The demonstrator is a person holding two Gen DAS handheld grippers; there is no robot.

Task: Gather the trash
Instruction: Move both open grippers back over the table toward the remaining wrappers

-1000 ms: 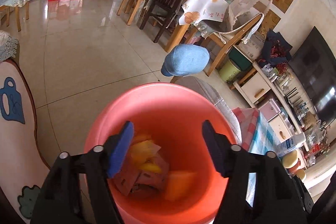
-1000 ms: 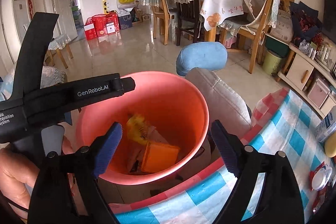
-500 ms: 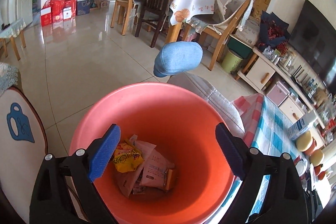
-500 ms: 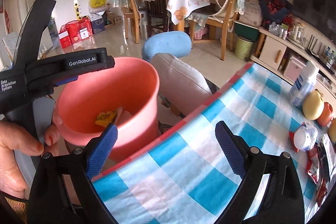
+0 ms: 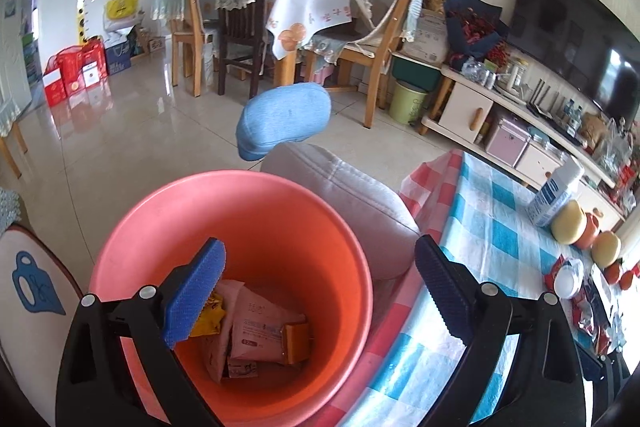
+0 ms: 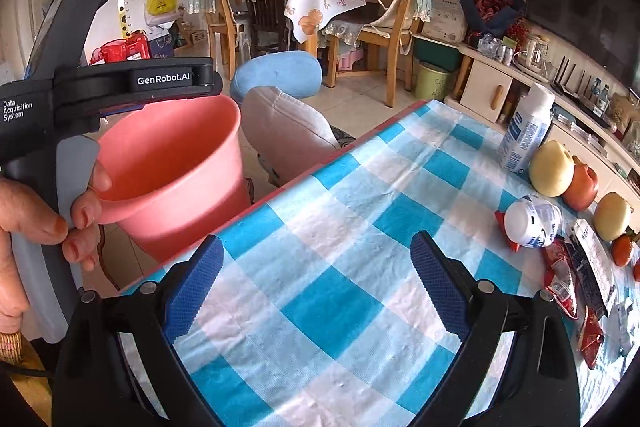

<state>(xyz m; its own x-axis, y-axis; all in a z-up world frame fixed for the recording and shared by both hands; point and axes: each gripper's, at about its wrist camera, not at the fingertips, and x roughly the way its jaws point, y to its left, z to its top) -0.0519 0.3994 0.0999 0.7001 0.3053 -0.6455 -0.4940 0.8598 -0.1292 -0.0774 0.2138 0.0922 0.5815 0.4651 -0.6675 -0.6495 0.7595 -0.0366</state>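
Observation:
A pink bin [image 5: 320, 227] stands beside the table; wrappers [image 5: 260, 327] and an orange packet [image 5: 298, 343] lie in its bottom. My left gripper [image 5: 320, 287] is open and empty above the bin's mouth. My right gripper [image 6: 316, 287] is open and empty over the blue-checked tablecloth [image 6: 340, 247]. The bin [image 6: 176, 163] also shows left of it, with the left gripper's body above. Red snack wrappers [image 6: 568, 279] and a lying white bottle [image 6: 532, 221] sit at the table's right edge.
A grey padded chair back [image 5: 344, 187] with a blue headrest [image 5: 284, 119] stands between bin and table. Apples, pears [image 6: 552, 169] and a spray can [image 6: 526, 129] stand on the table's right. Dining chairs, a TV cabinet and a green bin are farther off.
My left gripper opened wide and lifted above the bin, and the trash now rests in its bottom. My right gripper swung right, from over the bin to over the tablecloth.

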